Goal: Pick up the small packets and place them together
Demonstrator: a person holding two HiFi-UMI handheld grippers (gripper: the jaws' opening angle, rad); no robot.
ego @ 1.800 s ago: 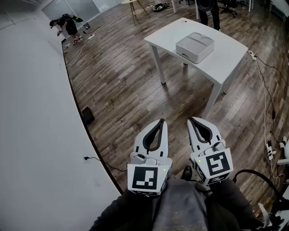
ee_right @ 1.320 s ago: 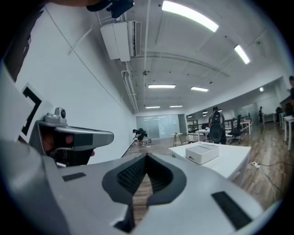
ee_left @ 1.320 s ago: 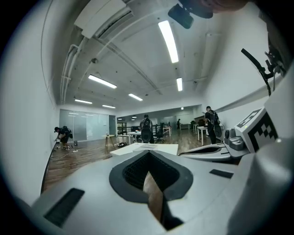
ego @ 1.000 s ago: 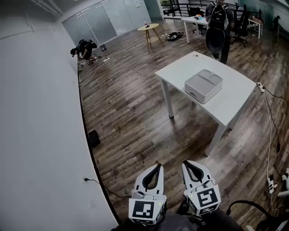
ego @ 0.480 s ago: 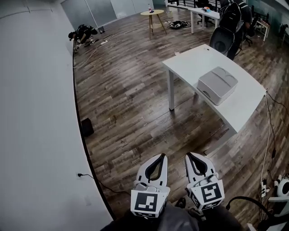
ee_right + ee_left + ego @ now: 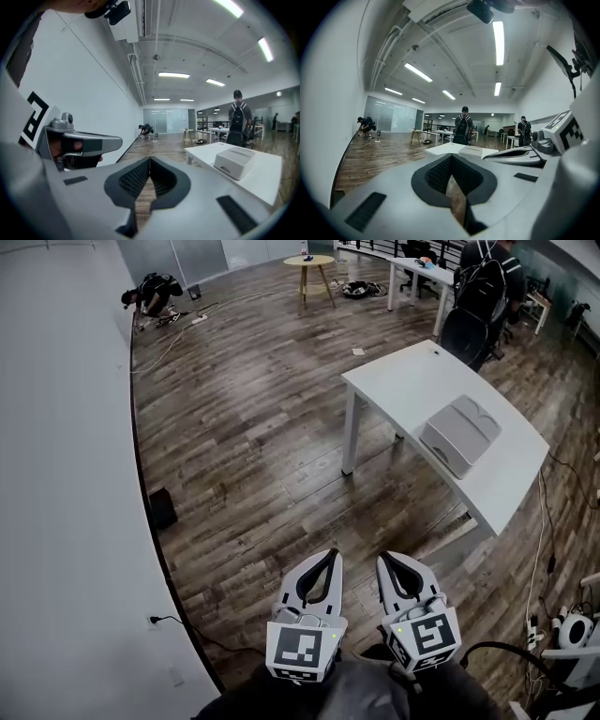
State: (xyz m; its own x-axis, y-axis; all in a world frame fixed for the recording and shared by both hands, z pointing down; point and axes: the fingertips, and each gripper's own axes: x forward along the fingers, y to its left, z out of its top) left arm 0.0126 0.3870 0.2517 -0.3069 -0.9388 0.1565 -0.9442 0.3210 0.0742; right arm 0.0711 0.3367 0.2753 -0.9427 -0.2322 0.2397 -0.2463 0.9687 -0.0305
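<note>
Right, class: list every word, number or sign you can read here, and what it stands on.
No readable words or numbers anywhere.
The marker cube on the left gripper: black-and-white square pattern, no text.
The marker cube on the right gripper: same, no text.
The grey box on the white table: no print visible.

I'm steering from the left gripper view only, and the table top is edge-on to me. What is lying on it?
Observer: In the head view, only a grey box sits on the white table. I see no small packets there.
Operator: Is the right tool holding anything?
Observer: No. In its own view the right tool is shut, with nothing between the jaws.
Operator: Anything on the floor by the wall on my left?
Observer: A small black object sits at the foot of the wall.
</note>
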